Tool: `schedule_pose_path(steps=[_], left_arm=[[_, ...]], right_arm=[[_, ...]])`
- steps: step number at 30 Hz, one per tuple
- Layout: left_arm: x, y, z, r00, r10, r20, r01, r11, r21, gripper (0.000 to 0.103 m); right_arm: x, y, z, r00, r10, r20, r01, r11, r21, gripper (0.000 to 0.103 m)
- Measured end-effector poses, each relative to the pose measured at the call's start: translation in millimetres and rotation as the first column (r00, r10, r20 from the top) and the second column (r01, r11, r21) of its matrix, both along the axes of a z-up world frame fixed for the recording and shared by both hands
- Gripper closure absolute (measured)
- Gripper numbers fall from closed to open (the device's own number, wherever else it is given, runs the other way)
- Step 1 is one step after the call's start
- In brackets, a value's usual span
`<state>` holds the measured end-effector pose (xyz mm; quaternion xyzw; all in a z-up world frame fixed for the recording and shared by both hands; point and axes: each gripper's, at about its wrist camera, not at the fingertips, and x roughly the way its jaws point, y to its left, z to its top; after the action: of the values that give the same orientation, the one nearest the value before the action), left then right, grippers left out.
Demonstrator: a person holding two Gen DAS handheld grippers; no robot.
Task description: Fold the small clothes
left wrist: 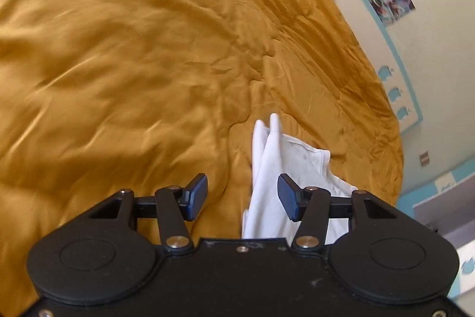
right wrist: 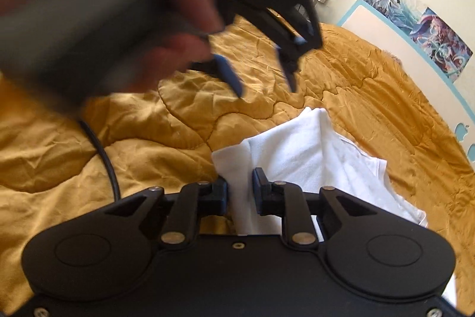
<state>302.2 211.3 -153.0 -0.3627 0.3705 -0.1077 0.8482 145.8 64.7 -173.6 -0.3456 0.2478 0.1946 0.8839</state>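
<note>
- A mustard-yellow quilt [left wrist: 133, 55] covers the bed and fills most of both views; on the wall behind run posters [right wrist: 394, 5] and a blue border.
- The white garment [right wrist: 311, 156] lies on the quilt close under both grippers, partly folded, with a doubled edge toward the far side and a neckline or armhole seam on its right.
- By the look of it, it is thin, light cotton: soft, limp, likely to sag and slide out of shape when lifted, so an edge or corner of the doubled layers is the best place to take hold.
- The left gripper [left wrist: 242, 196] points down at a slant with its blue pads spread wide; the cloth lies beyond and below them, untouched.
- The right gripper [right wrist: 240, 192] is tilted down too, its fingers drawn close with a strip of the white cloth between them; whether the pads actually bite on it, I cannot tell.
- In the right view a blurred hand [right wrist: 124, 20] carries the left gripper above the quilt, and a black cable [right wrist: 104, 156] trails below it.
</note>
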Motion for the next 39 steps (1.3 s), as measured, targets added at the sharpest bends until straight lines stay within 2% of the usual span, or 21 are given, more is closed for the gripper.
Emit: schedule_pose_path(steps=[2, 4, 7, 9, 13, 18, 21, 23, 24, 27, 31, 39], left_arm=[[25.0, -7.8, -1.5, 0.999, -0.043, 0.011, 0.043, 0.999, 0.026, 0.048], [51.0, -14.1, -9.8, 0.997, -0.075, -0.013, 0.075, 0.997, 0.017, 0.048], [83.9, -21.6, -28.6, 0.989, -0.138, -0.054, 0.133, 0.987, -0.093, 0.048], [97.7, -28.8, -34.7, 0.984, -0.160, -0.078, 0.152, 0.983, -0.099, 0.047], [116.3, -43.2, -36.7, 0.978, -0.198, -0.070, 0.191, 0.977, -0.094, 0.048], [126.2, -51.5, -42.6, 0.976, -0.210, -0.062, 0.195, 0.961, -0.196, 0.056], [124.9, -52.7, -41.3, 0.979, -0.193, -0.070, 0.175, 0.962, -0.207, 0.061], [125.1, -54.7, -37.2, 0.977, -0.199, -0.082, 0.181, 0.966, -0.185, 0.089], [125.2, -55.3, -35.7, 0.976, -0.199, -0.093, 0.179, 0.966, -0.185, 0.091], [127.4, -61.3, -24.9, 0.974, -0.200, -0.105, 0.180, 0.969, -0.169, 0.092], [128.4, -80.2, 2.6, 0.970, -0.232, -0.077, 0.219, 0.965, -0.147, 0.092], [128.4, -159.2, 69.0, 0.947, -0.322, -0.010, 0.320, 0.944, -0.078, 0.092]], right_arm=[[0.0, -3.0, 1.3, 1.000, -0.002, -0.013, 0.002, 0.999, 0.034, 0.085], [1.8, -6.5, 2.0, 0.999, -0.003, -0.032, 0.005, 0.998, 0.065, 0.086], [6.7, -10.4, 2.1, 0.999, 0.000, -0.048, 0.005, 0.995, 0.096, 0.086], [8.0, -12.3, 1.9, 0.998, 0.001, -0.061, 0.006, 0.993, 0.117, 0.086], [11.6, -15.8, 3.7, 0.997, -0.007, -0.082, 0.020, 0.988, 0.156, 0.086], [18.5, -21.5, 7.5, 0.994, -0.014, -0.105, 0.034, 0.980, 0.198, 0.086], [22.4, -25.9, 12.6, 0.992, -0.022, -0.122, 0.050, 0.972, 0.229, 0.088], [24.8, -29.7, 18.0, 0.992, -0.031, -0.124, 0.062, 0.966, 0.252, 0.091], [25.2, -31.8, 21.5, 0.992, -0.037, -0.124, 0.069, 0.961, 0.266, 0.092], [26.3, -40.1, 34.5, 0.990, -0.057, -0.131, 0.095, 0.948, 0.305, 0.094], [25.6, -58.1, 56.2, 0.988, -0.102, -0.117, 0.137, 0.927, 0.348, 0.095], [3.2, -120.8, 100.2, 0.959, -0.272, -0.080, 0.279, 0.861, 0.426, 0.097]])
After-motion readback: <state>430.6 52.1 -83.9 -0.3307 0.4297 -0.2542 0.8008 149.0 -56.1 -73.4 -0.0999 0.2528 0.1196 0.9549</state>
